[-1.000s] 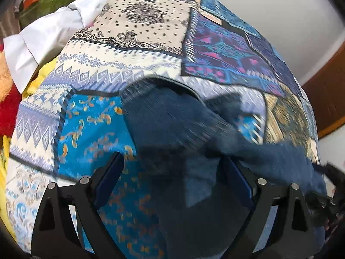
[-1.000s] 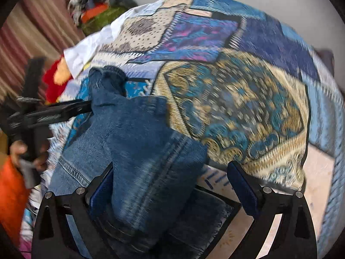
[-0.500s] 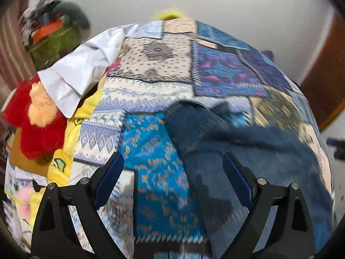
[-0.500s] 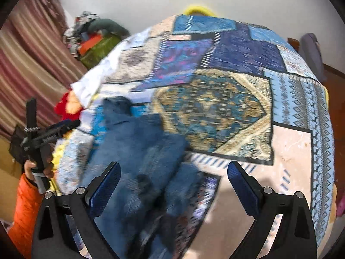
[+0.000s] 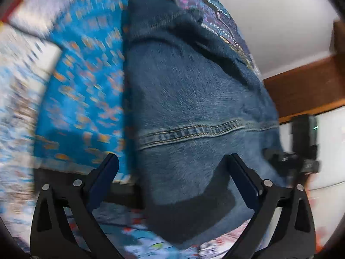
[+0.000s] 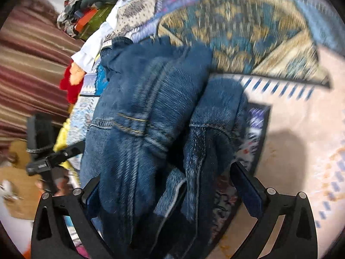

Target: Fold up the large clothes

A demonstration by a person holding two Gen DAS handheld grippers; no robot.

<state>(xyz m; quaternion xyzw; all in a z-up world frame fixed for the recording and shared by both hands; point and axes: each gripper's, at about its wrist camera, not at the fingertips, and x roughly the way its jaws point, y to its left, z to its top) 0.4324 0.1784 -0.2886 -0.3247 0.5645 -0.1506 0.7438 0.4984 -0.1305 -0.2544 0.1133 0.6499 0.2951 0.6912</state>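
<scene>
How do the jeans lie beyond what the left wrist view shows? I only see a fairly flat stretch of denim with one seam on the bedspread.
Observer: In the right wrist view the jeans are not flat. They lie bunched in two thick rolls, side by side on the patchwork bedspread.
Operator: Is the right gripper holding them?
Observer: No. The right gripper stands open over the heap. Denim lies between its fingers, but its right-hand pad is clear of the cloth.
Operator: Anything else on the bed?
Observer: Yes. A white garment and a red plush toy lie at the left edge of that view.
</scene>
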